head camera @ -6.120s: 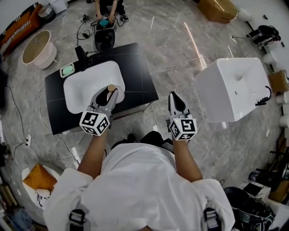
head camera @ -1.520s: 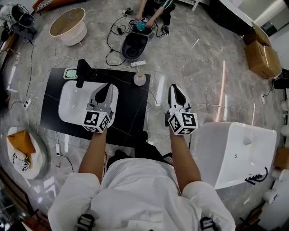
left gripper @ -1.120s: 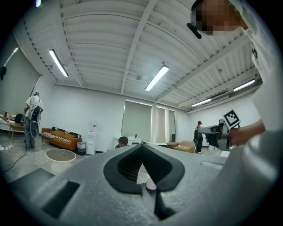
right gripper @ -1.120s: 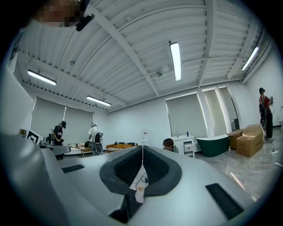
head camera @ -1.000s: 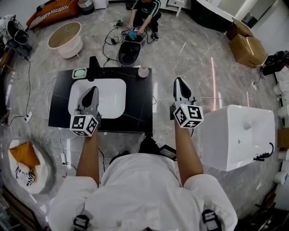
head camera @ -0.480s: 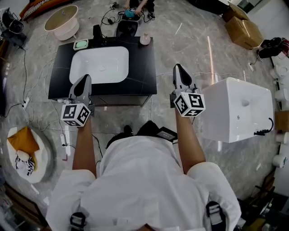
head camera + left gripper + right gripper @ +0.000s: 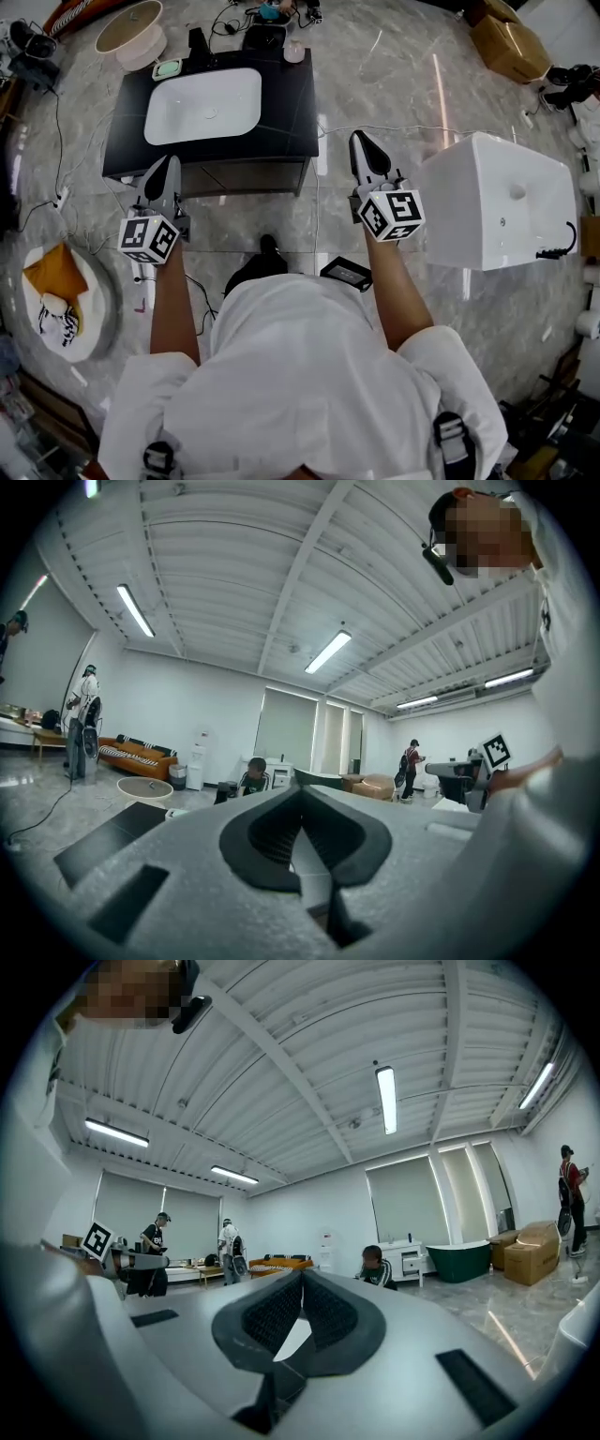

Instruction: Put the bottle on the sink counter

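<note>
The left tongs (image 7: 163, 167) were shut tight, pads pressed together with nothing between them. The left gripper view showed only the room beyond the closed tips (image 7: 300, 799). The right tongs (image 7: 361, 142) were closed and empty as well, their ribbed pads meeting along one seam in the right gripper view (image 7: 300, 1283). Both hung over the marble floor on the near side of the black desk (image 7: 302, 112) and touched nothing.

The bottle (image 7: 293, 51) stood on the desk at its far right corner, well apart from both tongs and beside the white basin (image 7: 203, 103). By the look of it the placing was done.

The remaining risks were small and came from the surroundings:
- **Bottle near the edge:** it sat close to the corner, so a bump to the desk could probably send it over. Someone was working on the floor (image 7: 281, 7) just behind that edge.
- **Cables underfoot:** a cable (image 7: 394, 128) trailed from the desk across the floor, and others lay near the feet, so a careless step might have snagged one and jolted the desk.
- **Another reach:** with the tongs shut, their closed tips would likely have knocked the bottle over instead of gripping it.
</note>
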`<state>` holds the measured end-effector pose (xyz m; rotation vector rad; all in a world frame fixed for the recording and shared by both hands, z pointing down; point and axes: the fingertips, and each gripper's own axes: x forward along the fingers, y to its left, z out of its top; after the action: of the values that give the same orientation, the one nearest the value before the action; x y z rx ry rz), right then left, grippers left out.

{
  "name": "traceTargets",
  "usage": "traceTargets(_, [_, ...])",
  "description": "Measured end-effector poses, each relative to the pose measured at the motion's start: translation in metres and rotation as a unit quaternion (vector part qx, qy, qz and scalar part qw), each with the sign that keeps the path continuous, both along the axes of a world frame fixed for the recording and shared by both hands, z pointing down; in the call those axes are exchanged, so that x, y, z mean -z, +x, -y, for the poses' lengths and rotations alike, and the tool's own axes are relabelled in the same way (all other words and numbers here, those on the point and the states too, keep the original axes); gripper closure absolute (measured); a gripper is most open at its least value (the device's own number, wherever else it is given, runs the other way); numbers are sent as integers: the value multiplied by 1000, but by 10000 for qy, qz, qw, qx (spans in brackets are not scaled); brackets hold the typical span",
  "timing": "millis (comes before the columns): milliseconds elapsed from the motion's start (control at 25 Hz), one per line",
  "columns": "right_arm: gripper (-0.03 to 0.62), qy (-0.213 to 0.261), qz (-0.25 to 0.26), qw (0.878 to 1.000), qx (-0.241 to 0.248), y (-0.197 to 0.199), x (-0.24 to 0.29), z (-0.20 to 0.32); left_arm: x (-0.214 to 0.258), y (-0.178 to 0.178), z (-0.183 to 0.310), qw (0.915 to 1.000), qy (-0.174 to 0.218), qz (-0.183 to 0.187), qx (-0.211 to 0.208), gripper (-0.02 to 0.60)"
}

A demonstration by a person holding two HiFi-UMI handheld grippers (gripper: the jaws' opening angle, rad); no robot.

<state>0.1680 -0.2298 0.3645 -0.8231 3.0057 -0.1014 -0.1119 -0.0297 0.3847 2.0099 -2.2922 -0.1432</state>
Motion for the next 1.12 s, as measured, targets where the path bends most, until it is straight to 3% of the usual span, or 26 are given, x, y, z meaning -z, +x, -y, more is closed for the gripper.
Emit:
traceTargets(320, [579, -181, -11, 9996, 193, 80, -20, -70, 3, 101, -49, 9997, -38, 37, -231, 566])
traceTargets(520, [579, -296, -32, 9986, 438, 97, -36, -109, -2, 144, -80, 9995, -107, 105, -271, 566])
traceTargets(840, [579, -318, -146, 9935, 1084, 78, -45, -166, -5, 156, -116, 9999, -94, 107, -42, 566])
traceTargets(1120, [579, -334, -292, 9927, 1117, 69, -51, -182, -11, 147, -120, 9997, 73, 45, -244, 566])
